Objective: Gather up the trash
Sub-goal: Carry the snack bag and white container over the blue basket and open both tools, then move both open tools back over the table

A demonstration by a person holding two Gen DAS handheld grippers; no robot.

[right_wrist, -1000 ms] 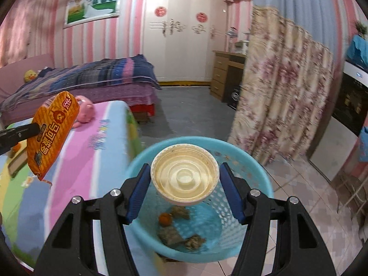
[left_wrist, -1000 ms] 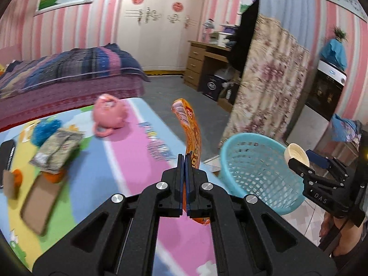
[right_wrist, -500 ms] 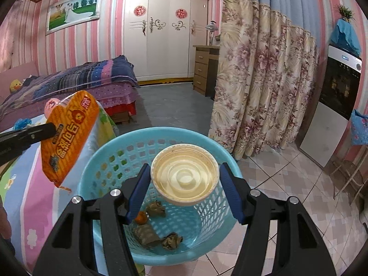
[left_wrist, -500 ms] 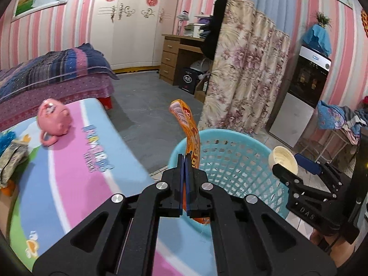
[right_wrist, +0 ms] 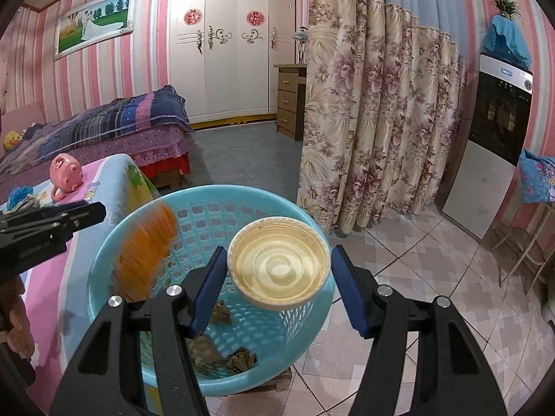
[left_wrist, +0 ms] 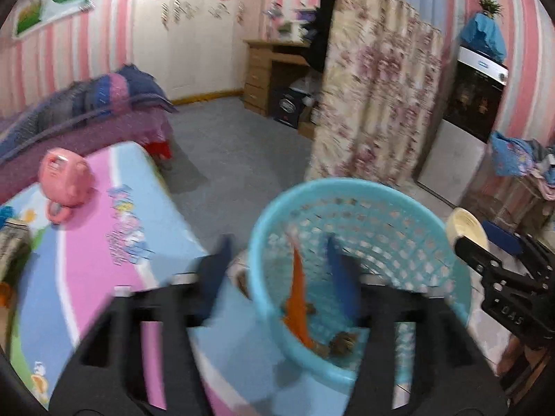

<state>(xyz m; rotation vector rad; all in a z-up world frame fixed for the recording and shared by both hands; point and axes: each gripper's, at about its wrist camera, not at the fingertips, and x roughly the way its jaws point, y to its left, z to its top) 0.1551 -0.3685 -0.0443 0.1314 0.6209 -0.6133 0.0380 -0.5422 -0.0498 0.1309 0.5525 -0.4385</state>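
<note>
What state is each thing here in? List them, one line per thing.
left claw: open, empty
orange snack wrapper: loose, blurred, partly inside the basket
blue basket: upright, crumpled scraps at its bottom
right claw: shut on the bowl, over the basket
cream bowl: gripped, tipped on its side
wardrobe doors: shut

My left wrist view smears with motion blur; my right stays sharp except the streaked orange wrapper (right_wrist: 145, 249). Soft even indoor light, fisheye-bent dark corners
</note>
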